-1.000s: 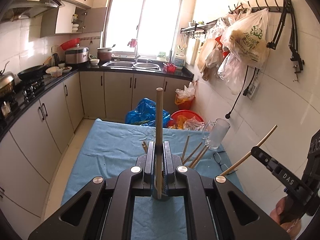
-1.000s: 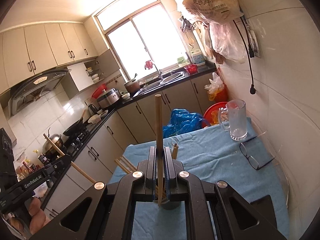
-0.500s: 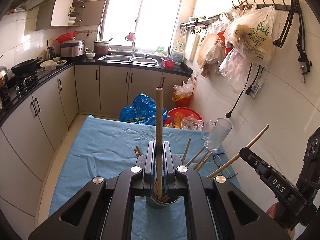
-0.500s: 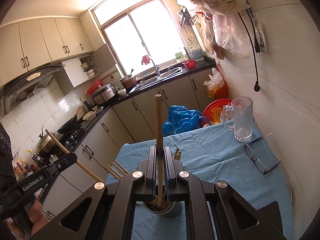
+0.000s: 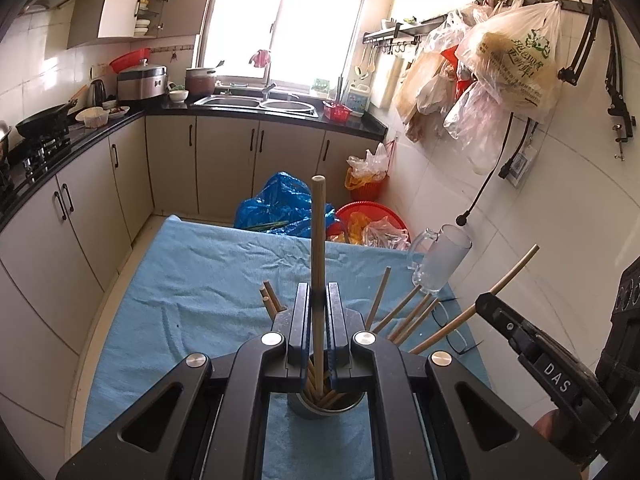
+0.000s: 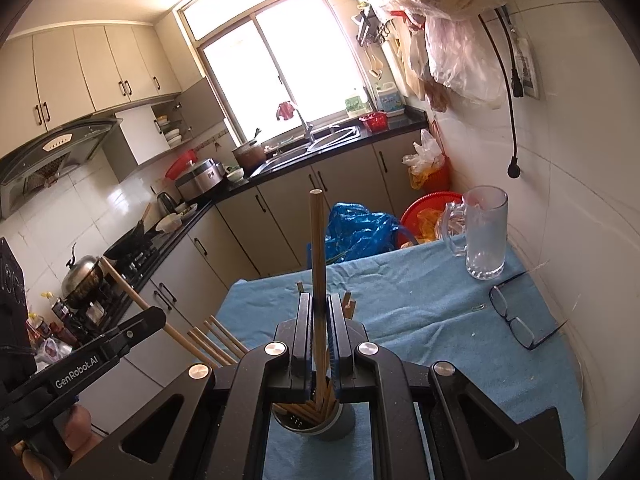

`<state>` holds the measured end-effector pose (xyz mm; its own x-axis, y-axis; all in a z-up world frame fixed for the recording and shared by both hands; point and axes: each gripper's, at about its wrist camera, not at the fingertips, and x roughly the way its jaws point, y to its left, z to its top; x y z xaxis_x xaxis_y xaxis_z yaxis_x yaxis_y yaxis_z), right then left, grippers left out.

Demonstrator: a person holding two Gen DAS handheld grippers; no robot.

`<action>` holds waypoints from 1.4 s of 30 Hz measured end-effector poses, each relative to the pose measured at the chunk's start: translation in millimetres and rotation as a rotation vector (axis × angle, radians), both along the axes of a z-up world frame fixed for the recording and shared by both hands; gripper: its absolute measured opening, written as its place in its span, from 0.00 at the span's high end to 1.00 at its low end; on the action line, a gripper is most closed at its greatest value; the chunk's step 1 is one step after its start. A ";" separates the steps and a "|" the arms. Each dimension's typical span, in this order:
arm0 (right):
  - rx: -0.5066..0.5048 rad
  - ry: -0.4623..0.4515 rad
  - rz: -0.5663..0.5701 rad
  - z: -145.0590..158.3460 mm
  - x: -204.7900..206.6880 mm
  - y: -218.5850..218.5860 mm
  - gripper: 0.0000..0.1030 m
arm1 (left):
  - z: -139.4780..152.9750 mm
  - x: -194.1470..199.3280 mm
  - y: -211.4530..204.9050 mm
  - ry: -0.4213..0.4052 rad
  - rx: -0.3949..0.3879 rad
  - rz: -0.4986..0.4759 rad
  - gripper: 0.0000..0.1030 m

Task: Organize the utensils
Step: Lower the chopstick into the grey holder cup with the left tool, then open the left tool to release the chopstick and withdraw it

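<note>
A metal cup (image 5: 326,407) full of wooden chopsticks stands on a table covered with a blue cloth (image 5: 192,280). The sticks fan out of the cup, some leaning left (image 5: 270,298), more leaning right (image 5: 404,314).

Directly above the cup, the left gripper (image 5: 318,308) is closed on one upright chopstick (image 5: 318,240). Its lower end reaches down among the sticks inside the cup, and its top rises well above the jaws.

The right gripper (image 6: 319,312) is likewise closed on a chopstick of its own (image 6: 317,248), held upright with its lower end in the same cup (image 6: 316,426). From the left camera this right gripper (image 5: 490,307) comes in from the right side, and its stick (image 5: 472,306) appears slanted up toward the wall. From the right camera the left gripper (image 6: 154,318) shows at the left edge, with its stick (image 6: 136,300) slanting.

Further back on the cloth, near the right wall, stands an empty glass mug (image 6: 482,236). A pair of glasses (image 6: 514,318) lies just in front of it.

Past the table's far edge sit a blue bag (image 5: 280,208) and a red basin (image 5: 370,220) on the floor. Plastic bags (image 5: 508,64) hang from hooks on the right wall. A counter with a sink (image 5: 256,102) runs under a bright window (image 5: 288,20), and a stove with a black pan (image 5: 42,120) is on the left.
</note>
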<state>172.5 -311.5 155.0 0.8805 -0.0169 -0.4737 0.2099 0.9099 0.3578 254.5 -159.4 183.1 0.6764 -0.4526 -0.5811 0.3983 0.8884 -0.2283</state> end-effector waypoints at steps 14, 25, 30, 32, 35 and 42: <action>0.001 0.070 0.029 -37.4 10.5 16.2 0.92 | -33.6 -3.8 5.5 -0.011 0.020 -0.018 0.94; -0.013 0.109 0.033 -57.8 15.3 23.7 0.92 | -53.3 -12.7 4.1 -0.057 0.053 -0.027 0.93; -0.037 0.120 0.031 -64.3 18.5 28.0 0.92 | -58.7 -12.2 3.0 -0.071 0.067 -0.017 0.92; -0.041 0.126 0.032 -67.5 20.4 28.8 0.92 | -60.9 -10.9 3.7 -0.071 0.068 -0.014 0.92; -0.049 0.138 0.039 -71.7 22.9 31.7 0.92 | -64.3 -8.0 4.2 -0.072 0.073 -0.002 0.92; -0.050 0.151 0.053 -74.3 25.0 34.6 0.92 | -66.7 -7.6 7.3 -0.092 0.074 0.009 0.92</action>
